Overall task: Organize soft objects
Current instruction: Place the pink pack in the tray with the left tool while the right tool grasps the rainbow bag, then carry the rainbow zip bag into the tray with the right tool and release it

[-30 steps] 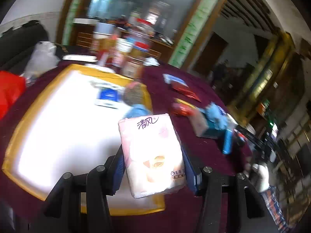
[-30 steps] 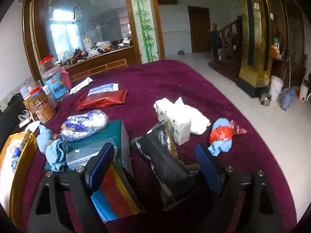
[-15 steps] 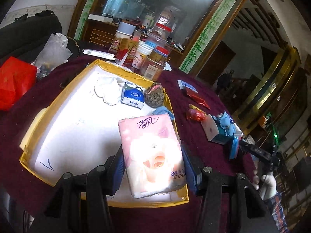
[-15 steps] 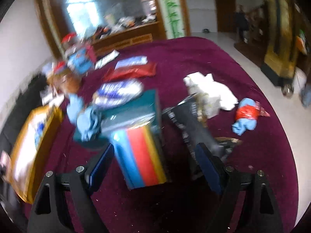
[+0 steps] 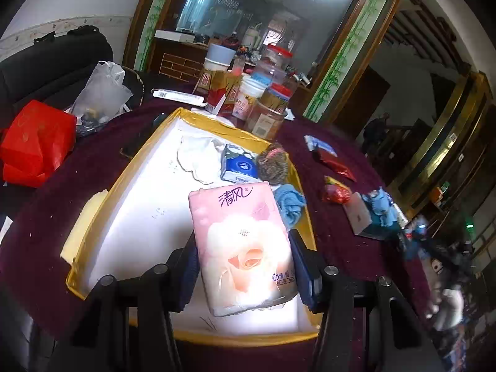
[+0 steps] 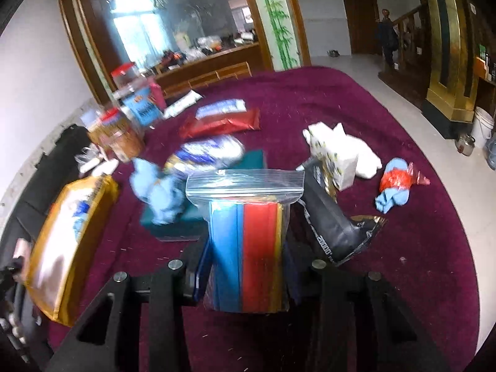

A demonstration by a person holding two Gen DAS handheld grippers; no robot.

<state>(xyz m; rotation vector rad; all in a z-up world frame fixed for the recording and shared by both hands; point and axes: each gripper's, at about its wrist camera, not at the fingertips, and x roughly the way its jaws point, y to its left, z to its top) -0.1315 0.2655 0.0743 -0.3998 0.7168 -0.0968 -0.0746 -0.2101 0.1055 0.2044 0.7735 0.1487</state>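
Over tray (image 5: 198,117): left tool (image 5: 241,266) grips tissue pack (image 5: 241,241); right tool (image 6: 245,266) closing on zip bag (image 6: 245,232).

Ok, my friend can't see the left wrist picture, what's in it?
The left gripper holds a pink tissue pack over a yellow-rimmed white tray on a dark red tablecloth. In the tray lie a white cloth, blue tissue pack and blue rag.

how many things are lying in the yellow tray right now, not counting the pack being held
4: a white cloth at the far end, a blue tissue pack beside it, a scouring ball in the far corner, and a blue cloth draped on the tray edge. The held pack may hide more.
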